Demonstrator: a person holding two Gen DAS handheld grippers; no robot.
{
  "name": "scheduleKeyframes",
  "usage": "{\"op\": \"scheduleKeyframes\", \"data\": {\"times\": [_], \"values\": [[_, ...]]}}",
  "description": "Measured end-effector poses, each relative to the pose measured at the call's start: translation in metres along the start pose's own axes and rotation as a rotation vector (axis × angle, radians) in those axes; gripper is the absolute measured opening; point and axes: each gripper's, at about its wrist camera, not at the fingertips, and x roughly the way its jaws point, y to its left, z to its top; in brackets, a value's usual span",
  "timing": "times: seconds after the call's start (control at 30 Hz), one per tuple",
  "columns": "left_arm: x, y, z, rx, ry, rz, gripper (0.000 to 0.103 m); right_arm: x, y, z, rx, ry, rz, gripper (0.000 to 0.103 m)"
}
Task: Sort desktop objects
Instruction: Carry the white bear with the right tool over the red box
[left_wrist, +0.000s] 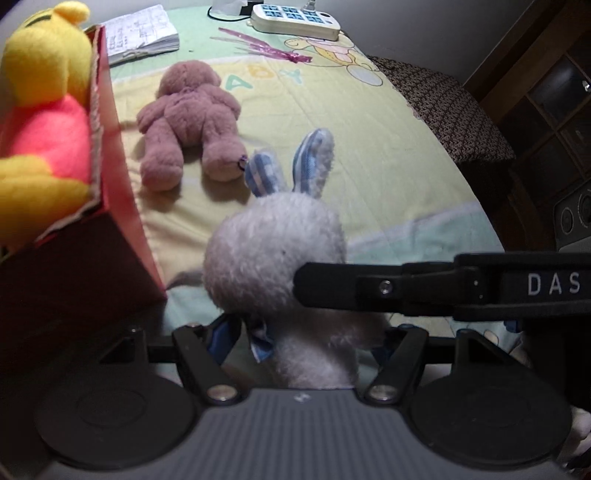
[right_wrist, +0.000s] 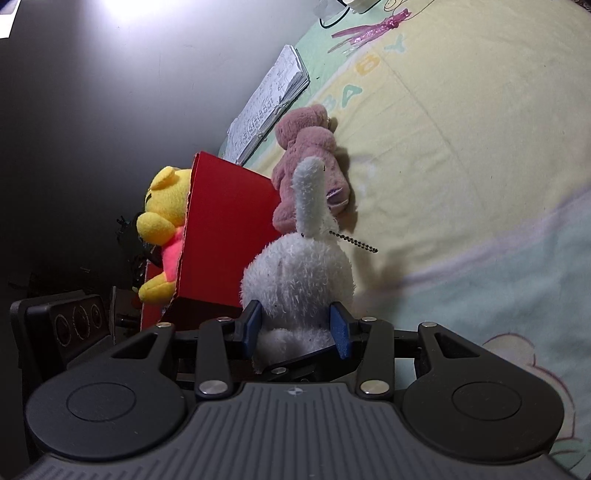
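A white plush rabbit (left_wrist: 273, 254) with blue checked ears is held by both grippers. My left gripper (left_wrist: 308, 339) is shut on its neck or body. My right gripper (right_wrist: 295, 326) is shut on the rabbit (right_wrist: 295, 280) too, its blue pads pressing both sides; its arm crosses the left wrist view (left_wrist: 424, 288). A red cardboard box (left_wrist: 110, 206) stands to the left and holds a yellow bear in a red shirt (left_wrist: 40, 110). A pink plush bear (left_wrist: 188, 122) lies face down on the cloth beside the box. The box (right_wrist: 225, 229), yellow bear (right_wrist: 162, 214) and pink bear (right_wrist: 310, 162) also show in the right wrist view.
A pastel yellow-green printed cloth (left_wrist: 369, 155) covers the table. At the back lie an open notebook (left_wrist: 142, 35), a white power strip (left_wrist: 295, 18) and a pink ribbon (left_wrist: 258, 46). A patterned seat (left_wrist: 443, 107) and dark cabinet (left_wrist: 546, 99) stand to the right.
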Motion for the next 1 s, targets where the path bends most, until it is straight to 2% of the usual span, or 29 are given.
{"op": "scheduleKeyframes", "data": {"times": [0.53, 0.83, 1.0], "values": [[-0.083, 0.064, -0.071, 0.176, -0.01, -0.067, 0.071, 0.029, 0.084, -0.092, -0.055, -0.039, -0.011, 0.043], [-0.13, 0.094, -0.093, 0.215, -0.067, -0.121, 0.071, 0.043, 0.134, -0.111, -0.168, -0.008, 0.014, 0.044], [-0.161, 0.102, -0.1, 0.231, -0.143, -0.142, 0.072, 0.039, 0.165, -0.115, -0.257, -0.001, 0.022, 0.044]]}}
